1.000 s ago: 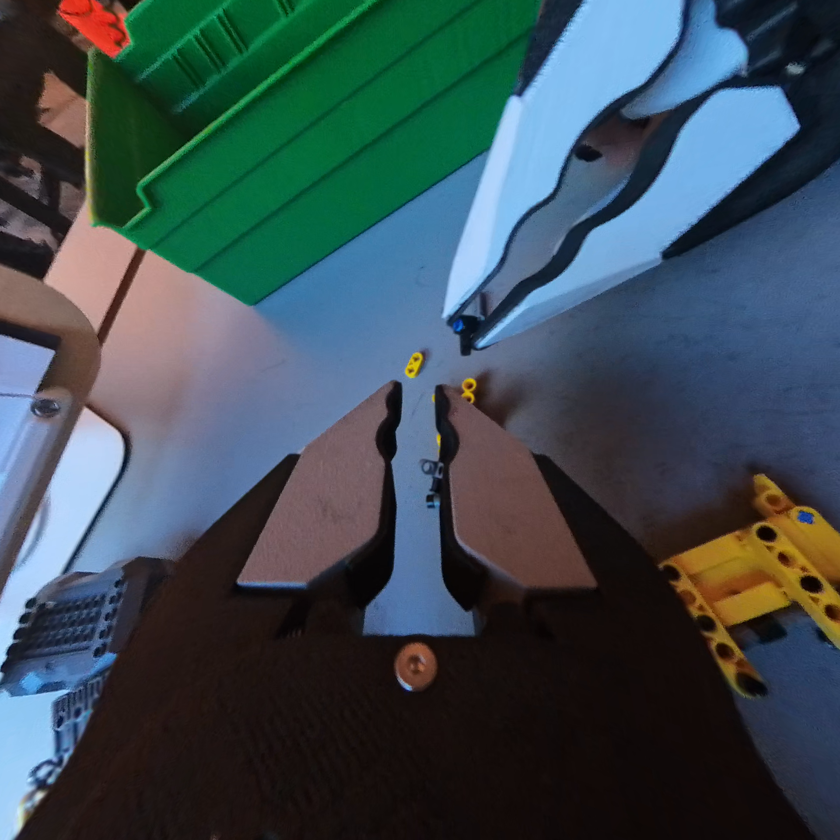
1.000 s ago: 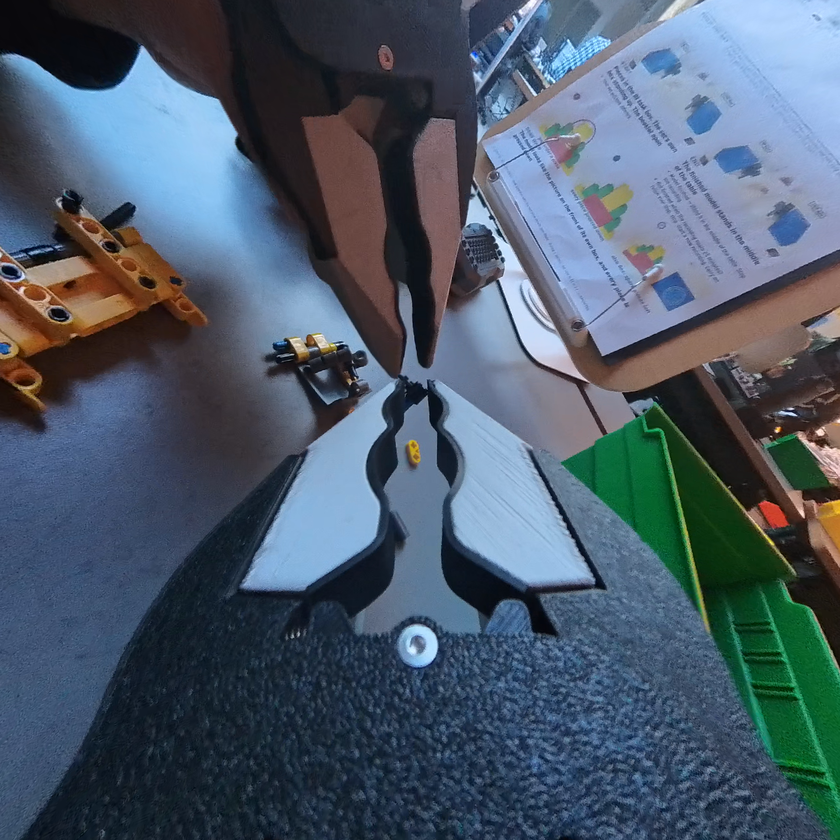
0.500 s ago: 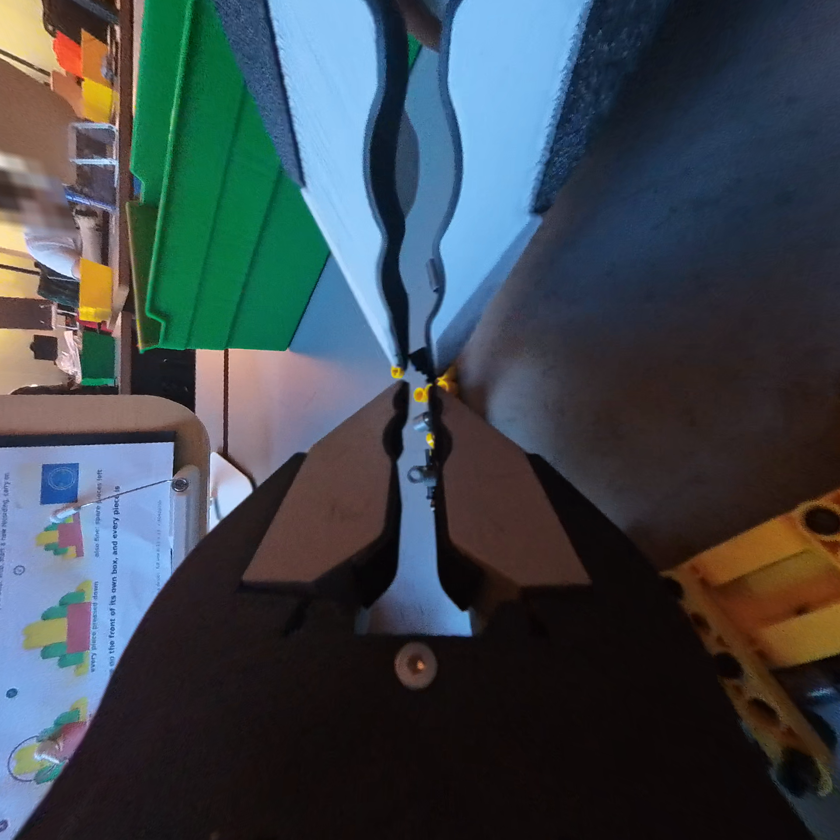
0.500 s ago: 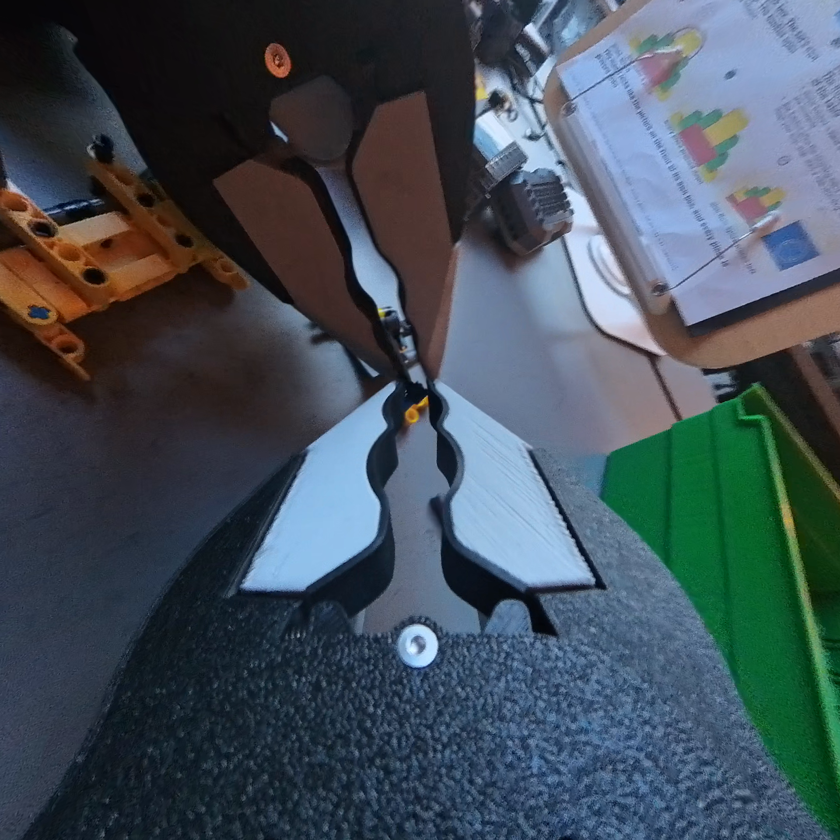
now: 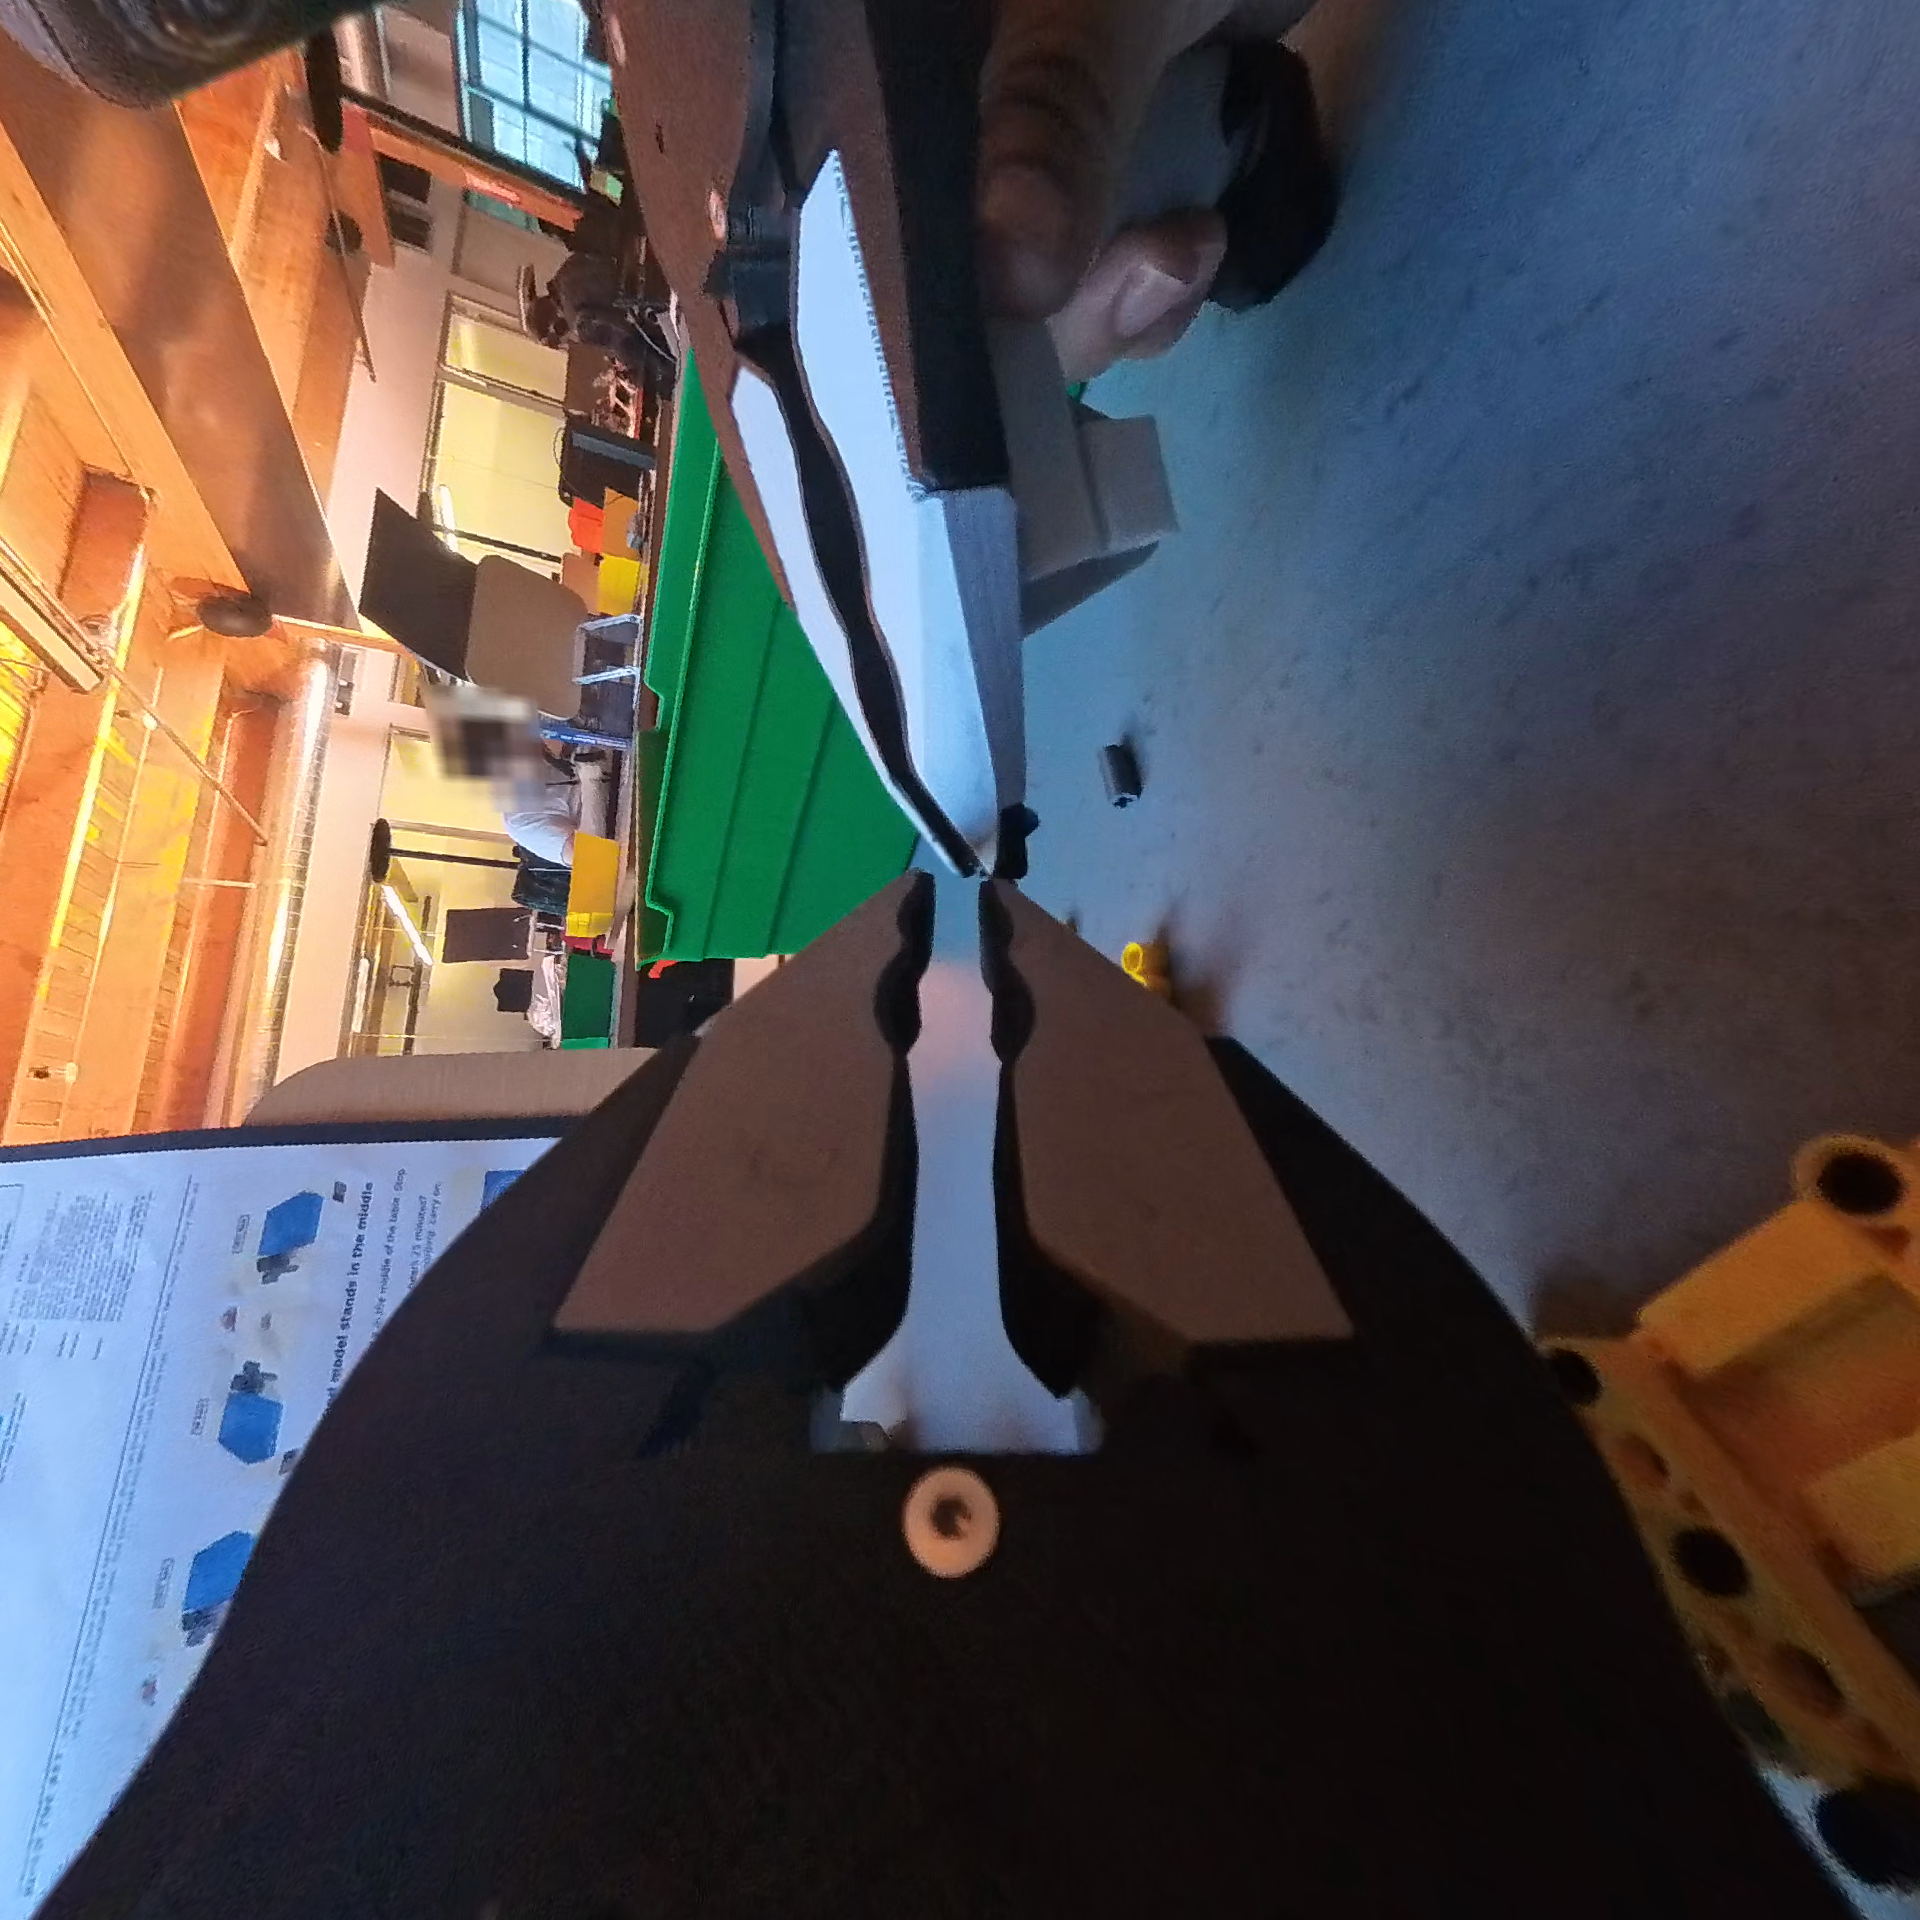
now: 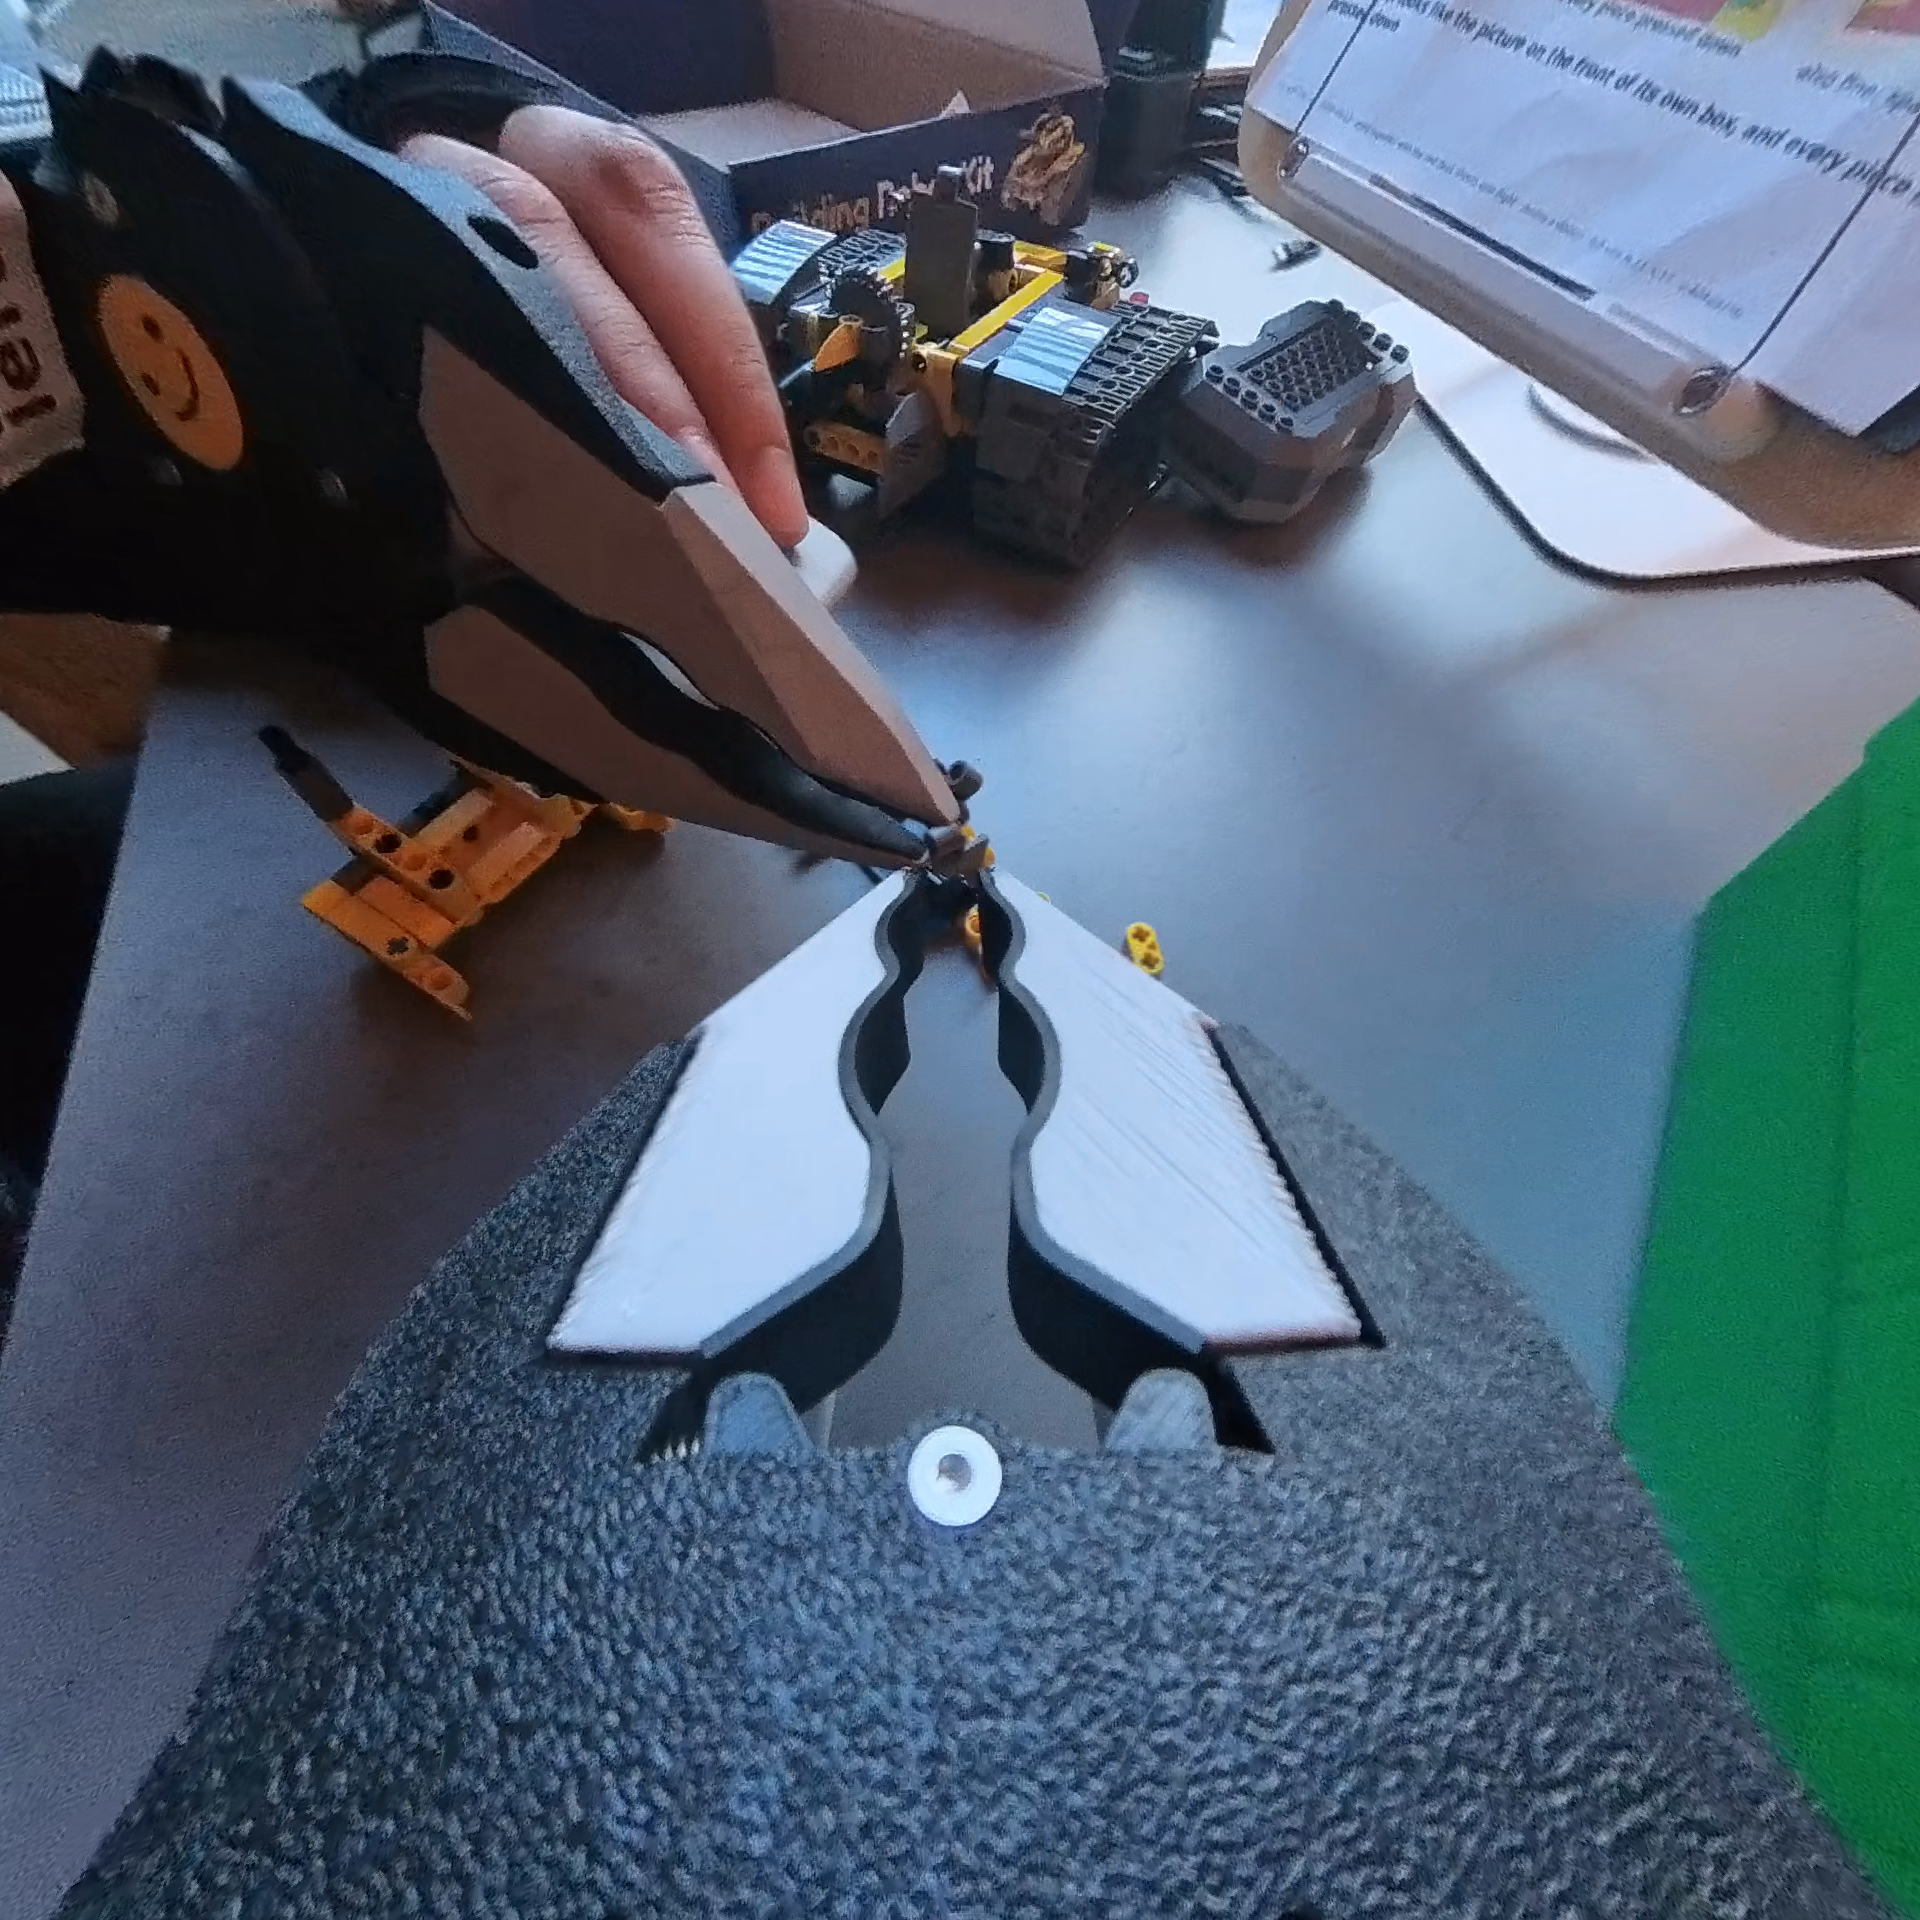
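Left gripper (image 6: 928, 837) and right gripper (image 6: 948, 891) meet tip to tip, each apparently clamped on a small dark piece (image 6: 954, 844) above the table (image 6: 1351, 779).

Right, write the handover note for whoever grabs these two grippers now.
Left gripper: tips narrowly apart, nose to nose with the right gripper's. I cannot tell whether it grips anything.
Right gripper: appears shut on a small dark piece at its tips.
On the table, seen from the right wrist: a loose yellow connector by the tips, a yellow frame at left, a tracked model behind, a green bin at right.
Neither gripper's tips are at the yellow frame.
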